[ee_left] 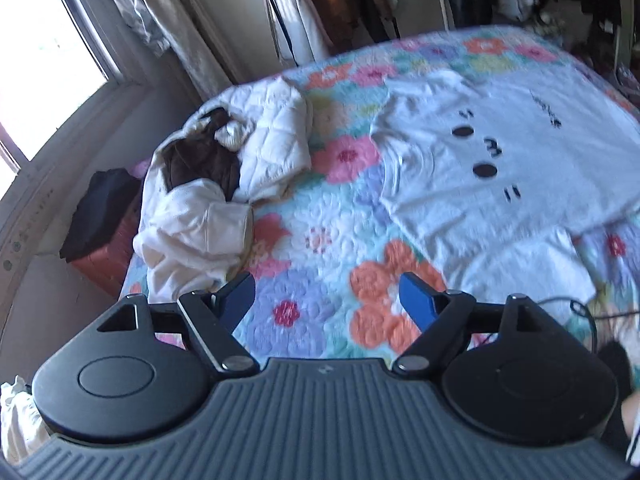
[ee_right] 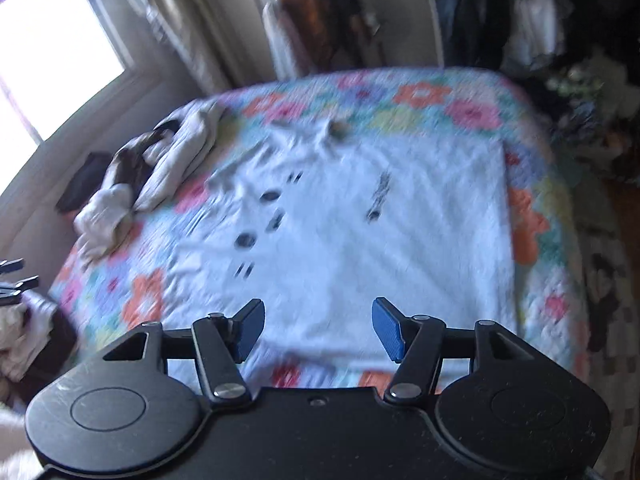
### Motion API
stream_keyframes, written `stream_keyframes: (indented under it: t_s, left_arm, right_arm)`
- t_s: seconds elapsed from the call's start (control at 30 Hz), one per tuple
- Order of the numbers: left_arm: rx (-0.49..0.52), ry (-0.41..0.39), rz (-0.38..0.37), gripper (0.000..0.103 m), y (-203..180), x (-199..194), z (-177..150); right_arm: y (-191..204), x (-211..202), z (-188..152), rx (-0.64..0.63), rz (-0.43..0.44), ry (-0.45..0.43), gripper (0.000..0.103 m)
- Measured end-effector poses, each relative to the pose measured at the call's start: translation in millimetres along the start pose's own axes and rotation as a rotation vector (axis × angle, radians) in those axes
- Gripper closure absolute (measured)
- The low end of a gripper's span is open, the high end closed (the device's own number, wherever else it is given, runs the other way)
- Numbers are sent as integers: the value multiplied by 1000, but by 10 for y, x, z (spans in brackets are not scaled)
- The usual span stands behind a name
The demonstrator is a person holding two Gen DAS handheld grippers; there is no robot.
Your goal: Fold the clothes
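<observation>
A white T-shirt with black dots and marks printed on it lies spread flat on the floral quilt. It also shows in the right wrist view, blurred. My left gripper is open and empty, above the quilt to the left of the shirt's near sleeve. My right gripper is open and empty, above the shirt's near edge. The left gripper's fingers show at the left edge of the right wrist view.
A heap of white and brown clothes lies at the bed's left side, also seen in the right wrist view. A dark item on a red box stands by the window wall. Hanging clothes fill a rack behind the bed.
</observation>
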State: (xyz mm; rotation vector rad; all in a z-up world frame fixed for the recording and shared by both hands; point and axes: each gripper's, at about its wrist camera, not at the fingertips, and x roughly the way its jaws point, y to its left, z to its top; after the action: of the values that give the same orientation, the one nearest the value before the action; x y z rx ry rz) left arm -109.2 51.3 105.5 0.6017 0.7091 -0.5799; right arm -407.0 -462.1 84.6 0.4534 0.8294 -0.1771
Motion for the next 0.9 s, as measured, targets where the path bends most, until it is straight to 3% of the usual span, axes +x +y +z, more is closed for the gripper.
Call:
stream_keyframes:
  t_s: [0.13, 0.23, 0.33, 0.53, 0.7, 0.9]
  left_arm:
    - [39, 64, 68, 24, 153, -63, -142]
    - [4, 58, 88, 24, 238, -108, -218]
    - [-90, -3, -15, 24, 135, -60, -212]
    - [-203, -81, -253, 24, -642, 298, -65]
    - [-192, -81, -323, 24, -1363, 540, 106]
    - [-212, -73, -348, 24, -1814, 662, 193]
  right_arm:
    - [-206, 80, -148, 16, 3, 45, 38]
    - [-297, 198, -268, 66, -8, -9, 38]
    - [-114, 355, -343, 46, -81, -71, 38]
    - [450, 665, -362, 8, -155, -120, 38]
    - [740, 909, -366, -43, -264, -126, 37]
    - [947, 1001, -374, -31, -277, -144, 37]
